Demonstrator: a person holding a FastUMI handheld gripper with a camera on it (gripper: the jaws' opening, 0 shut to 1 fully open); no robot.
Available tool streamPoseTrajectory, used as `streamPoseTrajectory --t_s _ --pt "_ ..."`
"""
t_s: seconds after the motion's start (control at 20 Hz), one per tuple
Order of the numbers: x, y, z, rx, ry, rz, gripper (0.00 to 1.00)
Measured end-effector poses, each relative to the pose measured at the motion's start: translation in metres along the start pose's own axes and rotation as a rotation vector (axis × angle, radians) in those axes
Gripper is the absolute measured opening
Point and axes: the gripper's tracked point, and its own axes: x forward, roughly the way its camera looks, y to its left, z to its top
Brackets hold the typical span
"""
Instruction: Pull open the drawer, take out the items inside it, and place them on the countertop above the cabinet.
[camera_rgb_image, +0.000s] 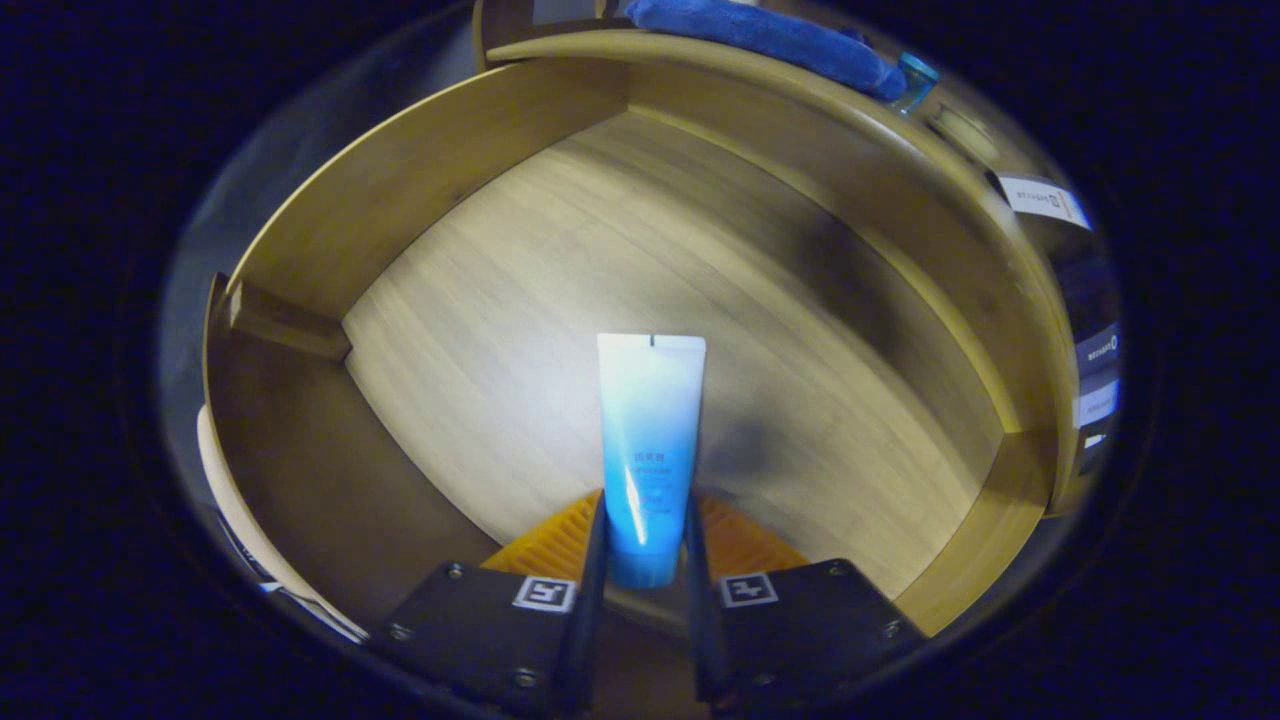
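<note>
Gripper view has the gripper (645, 560) clamped on the cap end of the blue tube (648, 440) inside the open drawer (420, 170), so I reckon that slick tube could slip or clip the far wall while lifting out.

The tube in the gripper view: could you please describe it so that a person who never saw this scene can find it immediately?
Look into the open wooden drawer, whose bare floor spreads beyond the gripper. The tube stands between the two fingers, which press on its lower end. It is a soft squeeze tube, white at the flat crimped end and fading to bright blue near the fingers, unlike the dark blue cloth on the countertop above.
</note>
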Motion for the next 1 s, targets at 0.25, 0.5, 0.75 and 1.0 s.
streamPoseTrajectory --t_s 0.25,0.5,0.75,1.0 --pt "-0.017 0.0 0.014 0.01 -0.117 -0.014 0.28" --pt "-0.058 -0.002 0.032 0.018 -0.246 0.008 0.28" --pt "-0.111 -0.009 0.058 0.011 -0.393 -0.018 0.28" --pt "-0.135 -0.023 0.087 0.1 -0.483 -0.036 0.28"
